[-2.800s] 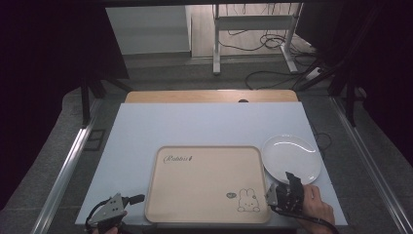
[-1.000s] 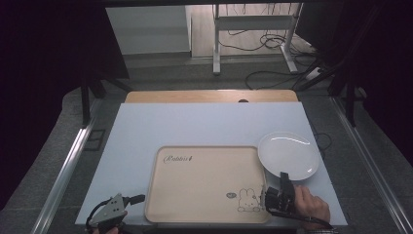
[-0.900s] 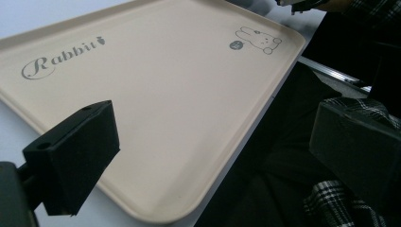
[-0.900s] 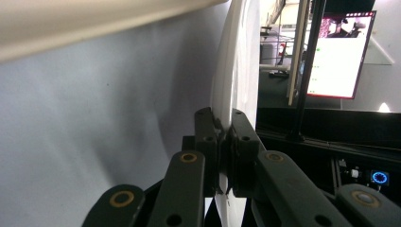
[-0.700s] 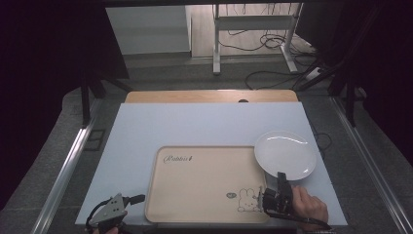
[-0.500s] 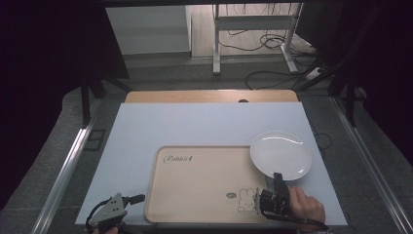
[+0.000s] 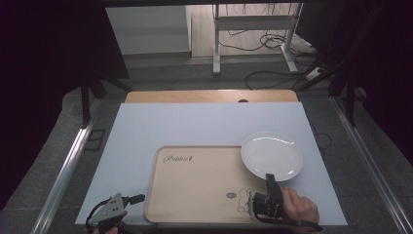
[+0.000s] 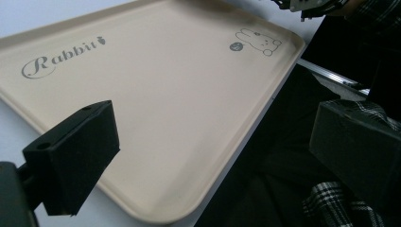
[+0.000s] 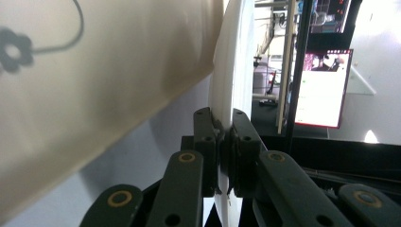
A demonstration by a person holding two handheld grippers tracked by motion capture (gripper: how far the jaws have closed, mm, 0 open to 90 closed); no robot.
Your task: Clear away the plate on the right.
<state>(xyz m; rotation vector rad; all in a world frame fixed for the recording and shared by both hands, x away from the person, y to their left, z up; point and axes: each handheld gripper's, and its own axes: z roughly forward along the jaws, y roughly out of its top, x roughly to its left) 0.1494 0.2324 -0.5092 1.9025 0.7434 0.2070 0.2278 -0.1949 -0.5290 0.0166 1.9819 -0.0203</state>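
A white round plate (image 7: 272, 155) hangs just above the table, its left edge over the right rim of a beige tray (image 7: 195, 181) printed "Rabbit" with a small rabbit drawing. My right gripper (image 7: 269, 182) is shut on the plate's near rim, with a hand behind it at the table's front right. In the right gripper view the plate (image 9: 234, 61) stands edge-on between the two pinched jaws of my right gripper (image 9: 222, 132). My left gripper (image 7: 127, 200) rests at the front left, off the tray's near left corner, open. Seen from the left gripper view, the tray (image 8: 156, 94) lies between the spread jaws.
The tray sits on a pale blue-white table top (image 7: 204, 124) with a wooden strip (image 7: 212, 96) along the far edge. Metal rails (image 7: 68, 165) run down both sides. Cables and a desk frame (image 7: 253, 29) lie on the floor beyond. A lit screen (image 9: 324, 87) glows in the right gripper view.
My right gripper has carried the plate leftward and slightly toward the tray, so its left edge now overlaps the tray's right rim. The left gripper has stayed put.
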